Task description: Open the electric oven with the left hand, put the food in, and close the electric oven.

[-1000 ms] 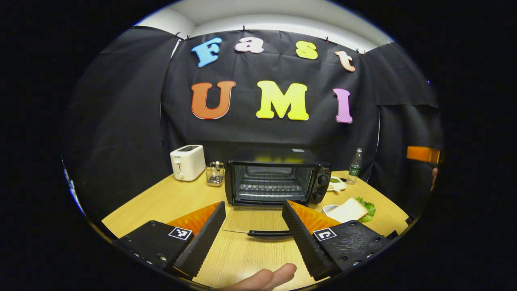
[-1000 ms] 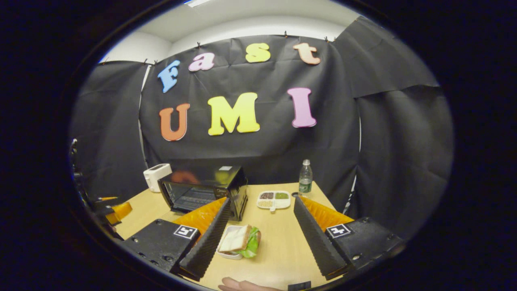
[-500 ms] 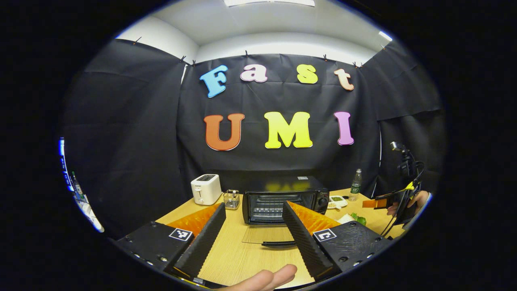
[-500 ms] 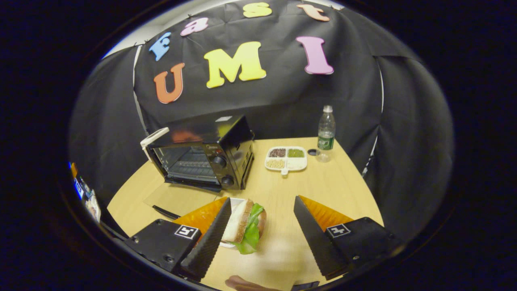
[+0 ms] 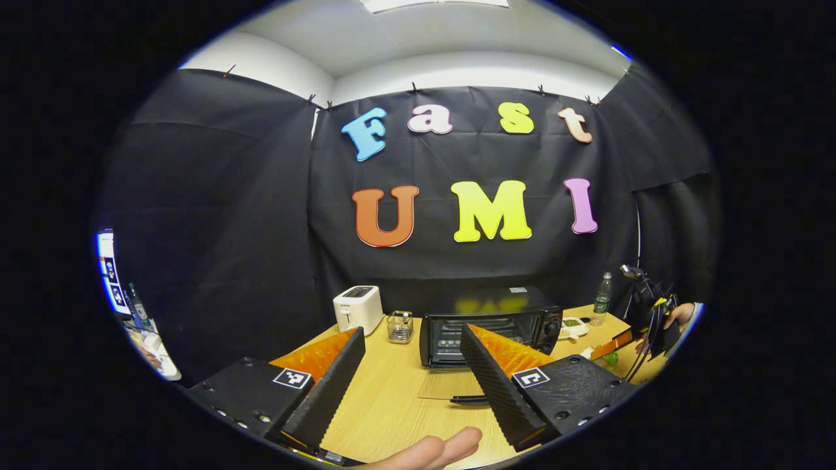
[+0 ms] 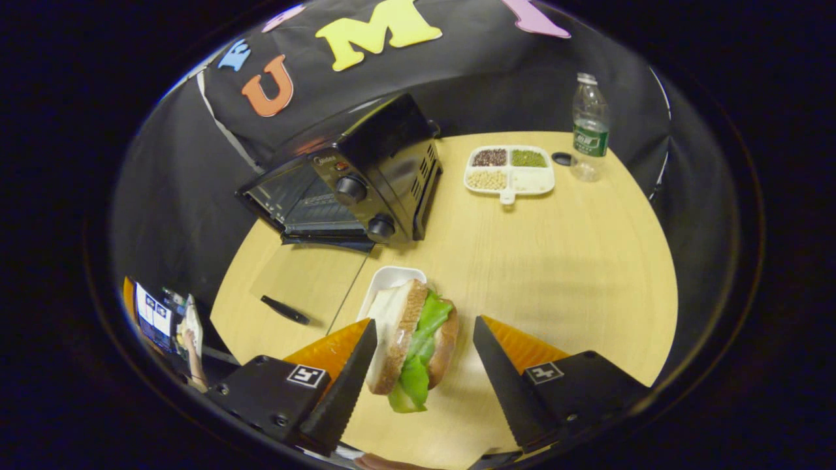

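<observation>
Right gripper (image 6: 421,362) wide around the sandwich (image 6: 411,343), seemingly untouched; left gripper (image 5: 411,372) wide; oven (image 6: 346,179) door down

oven (image 6: 385,150) black | tray (image 6: 392,279) white | lettuce (image 6: 421,339) green | table (image 6: 555,261) light wood grain

Oven (image 6: 366,176) sitting on worktop (image 6: 555,261) with door (image 6: 307,277) lying open flat before it, sandwich (image 6: 411,339) resting on dish (image 6: 392,281) just right of door, compartment tray (image 6: 509,171) and bottle (image 6: 589,127) standing right of oven, toaster (image 5: 357,309) and wire basket (image 5: 400,326) standing left of it.
</observation>
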The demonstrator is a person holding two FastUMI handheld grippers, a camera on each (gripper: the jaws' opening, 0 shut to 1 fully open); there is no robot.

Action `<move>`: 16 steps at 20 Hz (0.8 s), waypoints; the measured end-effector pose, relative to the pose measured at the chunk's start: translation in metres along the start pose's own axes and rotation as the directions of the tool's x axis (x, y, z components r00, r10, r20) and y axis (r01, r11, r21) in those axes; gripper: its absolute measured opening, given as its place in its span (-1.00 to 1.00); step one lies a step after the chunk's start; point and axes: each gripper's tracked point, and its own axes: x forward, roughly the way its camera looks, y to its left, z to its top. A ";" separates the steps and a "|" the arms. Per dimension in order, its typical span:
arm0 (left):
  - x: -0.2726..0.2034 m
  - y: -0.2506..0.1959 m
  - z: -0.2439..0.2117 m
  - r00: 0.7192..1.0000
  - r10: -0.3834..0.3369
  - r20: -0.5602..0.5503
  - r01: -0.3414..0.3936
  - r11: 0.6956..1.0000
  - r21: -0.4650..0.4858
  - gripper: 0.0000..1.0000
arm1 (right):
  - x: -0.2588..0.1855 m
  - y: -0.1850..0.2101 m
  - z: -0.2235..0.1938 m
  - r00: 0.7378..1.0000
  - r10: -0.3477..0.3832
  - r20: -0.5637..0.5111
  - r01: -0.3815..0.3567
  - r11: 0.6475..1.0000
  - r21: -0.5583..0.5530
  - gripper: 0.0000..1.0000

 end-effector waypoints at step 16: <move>-0.040 -0.005 0.013 0.999 -0.039 0.035 0.039 0.999 -0.015 0.92 | -0.016 0.028 -0.017 0.986 0.141 -0.087 -0.115 0.961 0.250 -0.20</move>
